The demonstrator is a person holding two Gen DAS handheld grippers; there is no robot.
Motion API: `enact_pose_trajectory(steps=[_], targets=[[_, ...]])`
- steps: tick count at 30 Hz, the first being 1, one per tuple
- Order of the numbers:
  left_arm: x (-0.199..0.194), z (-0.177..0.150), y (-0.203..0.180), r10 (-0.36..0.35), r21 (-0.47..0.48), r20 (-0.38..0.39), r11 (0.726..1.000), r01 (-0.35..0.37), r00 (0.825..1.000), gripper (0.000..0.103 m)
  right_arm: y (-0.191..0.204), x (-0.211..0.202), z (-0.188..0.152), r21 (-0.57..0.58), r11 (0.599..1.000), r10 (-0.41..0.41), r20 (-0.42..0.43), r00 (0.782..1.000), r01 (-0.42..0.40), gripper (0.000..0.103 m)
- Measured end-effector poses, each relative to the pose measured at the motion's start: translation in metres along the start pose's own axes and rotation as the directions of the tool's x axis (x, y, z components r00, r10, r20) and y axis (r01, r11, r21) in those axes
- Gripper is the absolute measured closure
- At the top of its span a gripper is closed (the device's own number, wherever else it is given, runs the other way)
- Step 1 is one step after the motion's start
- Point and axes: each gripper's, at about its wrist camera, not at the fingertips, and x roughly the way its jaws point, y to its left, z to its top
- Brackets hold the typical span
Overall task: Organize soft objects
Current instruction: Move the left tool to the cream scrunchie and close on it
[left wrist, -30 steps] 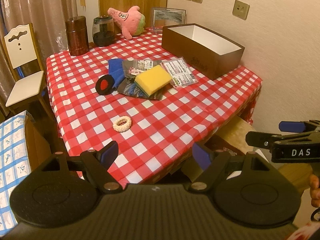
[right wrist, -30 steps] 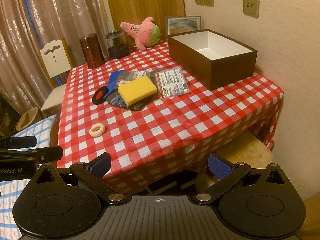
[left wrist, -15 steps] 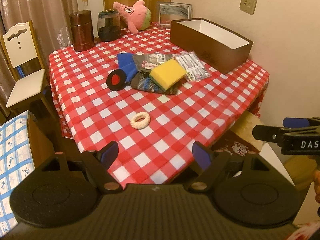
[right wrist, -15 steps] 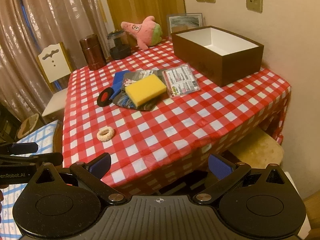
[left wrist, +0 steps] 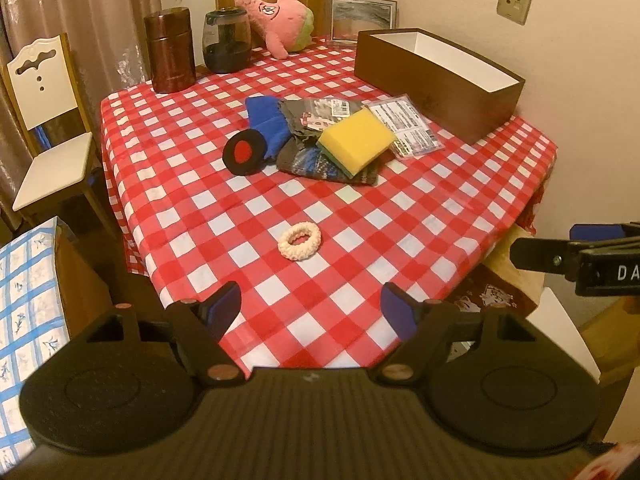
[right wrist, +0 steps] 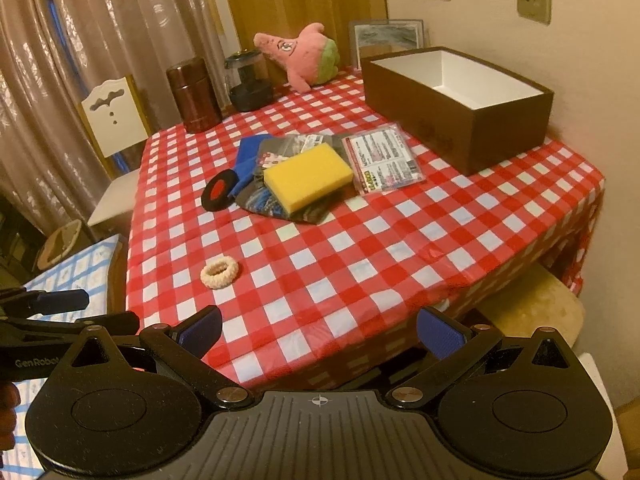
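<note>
Two grippers are hovering over the near edge of the worktop [left wrist: 224,216], which is wearing a red-and-white checked cloth. The left gripper [left wrist: 311,312] is holding nothing, its blue fingers [left wrist: 224,306] spread wide but closing slightly, with only cloth showing between them. The right gripper [right wrist: 320,330] is likewise carrying nothing, its fingers [right wrist: 440,336] standing wide apart. Taking the yellow sponge [left wrist: 357,142] as landmark: it is lying on top of a dark patterned cloth [left wrist: 312,160], with a blue cloth [left wrist: 267,124] and a black-and-red disc [left wrist: 244,152] just beside it on the left, a flat plastic packet [left wrist: 408,130] touching its right side, and a brown open box [left wrist: 436,80] beyond that. A cream scrunchie [left wrist: 300,241] is lying well apart, nearer the grippers. A pink plush [left wrist: 280,20] is resting far behind the sponge.
</note>
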Motion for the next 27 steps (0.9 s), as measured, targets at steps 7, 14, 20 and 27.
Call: enact_pose_trajectory(steps=[7,14,20,27], targets=[[0.029,0.010,0.001,0.008,-0.019,-0.016,1.000,-0.008,1.000,0.033,-0.007,0.029,0.019,-0.038,0.999,0.038,-0.021,0.999,-0.039,0.000],[0.076,0.029,-0.005,0.032,-0.036,-0.046,0.999,-0.033,0.998,0.033,-0.026,0.071,0.053,-0.077,0.993,0.082,-0.066,0.995,-0.087,0.000],[0.125,0.039,-0.006,0.069,-0.064,-0.089,0.995,-0.075,0.994,0.033,-0.046,0.110,0.084,-0.109,0.986,0.114,-0.120,0.986,-0.127,0.000],[0.162,0.046,-0.003,0.121,-0.109,-0.140,0.985,-0.137,0.983,0.035,-0.065,0.145,0.106,-0.141,0.975,0.145,-0.187,0.972,-0.173,0.000]])
